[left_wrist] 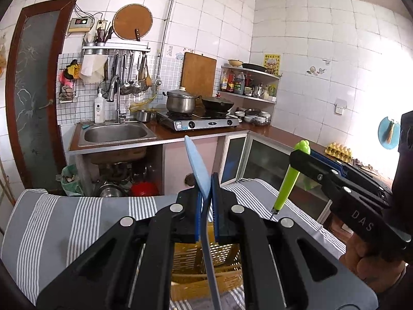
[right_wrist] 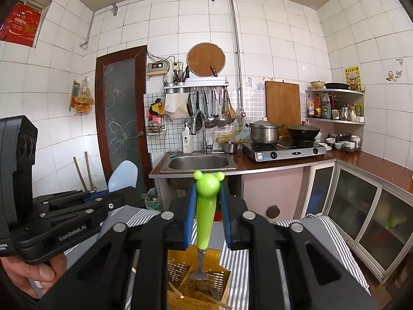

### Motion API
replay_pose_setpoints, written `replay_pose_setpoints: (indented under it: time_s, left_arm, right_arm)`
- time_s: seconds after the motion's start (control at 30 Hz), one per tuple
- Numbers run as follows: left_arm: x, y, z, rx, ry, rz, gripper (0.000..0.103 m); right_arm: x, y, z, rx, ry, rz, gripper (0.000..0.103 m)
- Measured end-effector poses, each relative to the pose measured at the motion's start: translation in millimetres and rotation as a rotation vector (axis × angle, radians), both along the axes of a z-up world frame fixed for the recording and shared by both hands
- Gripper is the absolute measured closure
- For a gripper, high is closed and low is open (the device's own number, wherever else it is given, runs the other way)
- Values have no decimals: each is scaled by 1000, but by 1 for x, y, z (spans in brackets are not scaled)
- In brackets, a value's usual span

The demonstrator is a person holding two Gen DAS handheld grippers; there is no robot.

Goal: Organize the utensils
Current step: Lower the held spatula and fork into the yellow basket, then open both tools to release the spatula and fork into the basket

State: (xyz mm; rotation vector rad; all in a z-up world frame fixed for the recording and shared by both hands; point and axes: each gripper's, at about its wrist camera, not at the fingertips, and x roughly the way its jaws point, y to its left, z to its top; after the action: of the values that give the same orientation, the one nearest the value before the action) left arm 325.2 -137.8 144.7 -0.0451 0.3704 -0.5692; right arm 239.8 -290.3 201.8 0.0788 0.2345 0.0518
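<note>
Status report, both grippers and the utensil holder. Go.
Left gripper shut on blue spoon. Right gripper shut on green bear-handled fork, tines down over yellow utensil holder. Nothing in the way.

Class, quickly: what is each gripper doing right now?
Left gripper: shut on the pale blue spoon.
Right gripper: shut on the green-handled fork.

pale blue spoon [left_wrist: 197, 170], lime green fork handle [right_wrist: 205, 211], grey/white striped cloth [left_wrist: 77, 206], yellow basket [right_wrist: 198, 284]
</note>
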Motion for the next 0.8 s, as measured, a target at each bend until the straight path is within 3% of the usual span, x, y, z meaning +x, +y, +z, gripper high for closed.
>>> replay_pose_setpoints:
  time_s: [0.33,0.8]
  left_arm:
    - [34,-5,-22,-3,36,-1,98]
    - [37,-9,-26,16,46,23,98]
  right_arm:
    - [22,-2,-10,7,21,5,84]
    - [29,-1,-15,12,33,14,84]
